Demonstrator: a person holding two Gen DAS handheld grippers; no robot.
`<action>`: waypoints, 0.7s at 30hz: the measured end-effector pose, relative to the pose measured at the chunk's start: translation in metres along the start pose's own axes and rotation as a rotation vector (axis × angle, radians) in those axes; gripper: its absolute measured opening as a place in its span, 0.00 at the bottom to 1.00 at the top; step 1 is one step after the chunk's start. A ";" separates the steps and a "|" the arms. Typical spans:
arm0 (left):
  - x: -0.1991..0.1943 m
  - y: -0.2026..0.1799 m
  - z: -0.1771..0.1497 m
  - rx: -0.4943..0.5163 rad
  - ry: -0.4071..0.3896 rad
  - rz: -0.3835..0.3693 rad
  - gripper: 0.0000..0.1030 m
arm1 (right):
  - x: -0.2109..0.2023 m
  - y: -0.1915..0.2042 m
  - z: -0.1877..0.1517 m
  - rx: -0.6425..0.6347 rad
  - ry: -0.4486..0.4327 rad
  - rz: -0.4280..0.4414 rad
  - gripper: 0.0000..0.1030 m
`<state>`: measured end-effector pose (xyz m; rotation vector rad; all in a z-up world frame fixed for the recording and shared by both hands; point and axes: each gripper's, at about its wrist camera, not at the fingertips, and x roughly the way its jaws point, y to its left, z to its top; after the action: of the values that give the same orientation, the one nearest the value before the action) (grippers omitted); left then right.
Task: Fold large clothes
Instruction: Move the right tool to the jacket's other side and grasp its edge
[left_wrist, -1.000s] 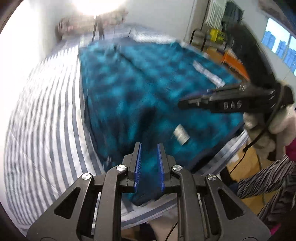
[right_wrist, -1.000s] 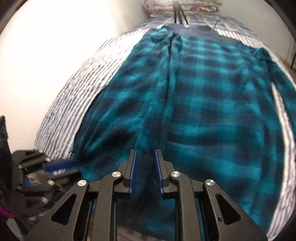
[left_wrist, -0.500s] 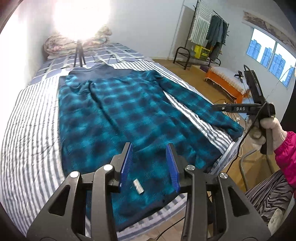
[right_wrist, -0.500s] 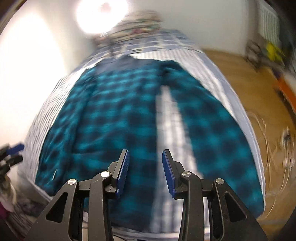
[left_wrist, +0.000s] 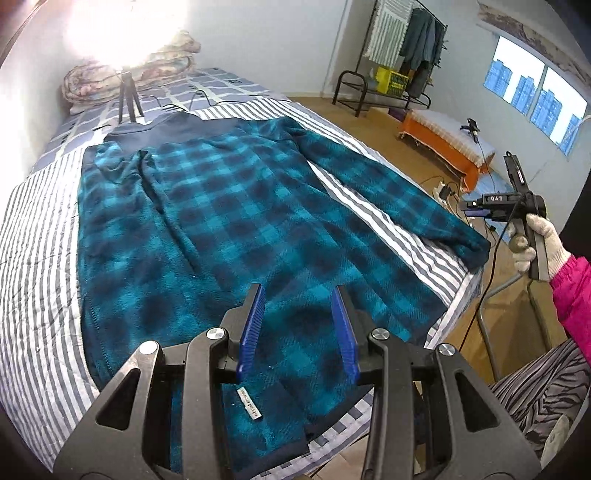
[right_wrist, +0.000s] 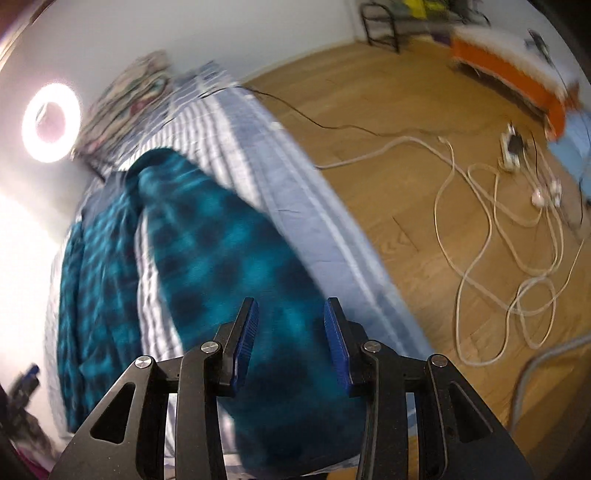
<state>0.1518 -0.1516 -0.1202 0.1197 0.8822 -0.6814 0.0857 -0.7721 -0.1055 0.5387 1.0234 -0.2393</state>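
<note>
1. A teal-and-navy plaid fleece garment lies spread flat, front down or back up (the frames do not settle which), on a striped bed, its hem at the near edge and its dark collar toward the pillows.

2. The left tongs hover above the hem with their blue pads spread wide, gripping nothing; a small white label shows on the cloth just below them.

3. The right tongs are likewise spread and empty, poised over the cuff end of the outstretched sleeve, which runs along the bed's floor-side edge; the right wrist view is motion-blurred, so contact with the fabric cannot be confirmed.

4. From the left wrist view, the right tongs appear well off the bed's corner, held by a white-gloved hand in a pink sleeve.

5. The fleece looks soft, thick and limp (likely light for its size), so it should drape and sag rather than hold a crease, and a pinch of one layer may drag neighbouring cloth along.

6. Judged from the layout, the fold has barely begun: the sleeve by the floor still lies out from the body, while the other side looks bunched against it.

7. The sensible purchase appears to be the bound cuff, or the navy hem binding, where the doubled edge gives the pads something firmer to bite.

8. Loose white cables trail across the wooden floor beside the bed.
</note>
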 end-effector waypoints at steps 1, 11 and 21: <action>0.001 -0.001 -0.001 0.004 -0.001 0.000 0.37 | 0.001 -0.005 0.001 0.015 0.003 0.009 0.35; 0.012 0.006 -0.007 -0.018 0.014 -0.011 0.37 | 0.027 0.007 0.002 -0.052 0.070 -0.023 0.34; 0.011 0.009 -0.010 -0.022 0.018 -0.015 0.37 | -0.012 0.026 -0.002 -0.070 -0.034 0.010 0.02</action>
<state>0.1550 -0.1464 -0.1369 0.0998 0.9079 -0.6857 0.0888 -0.7493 -0.0876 0.4746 0.9919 -0.2025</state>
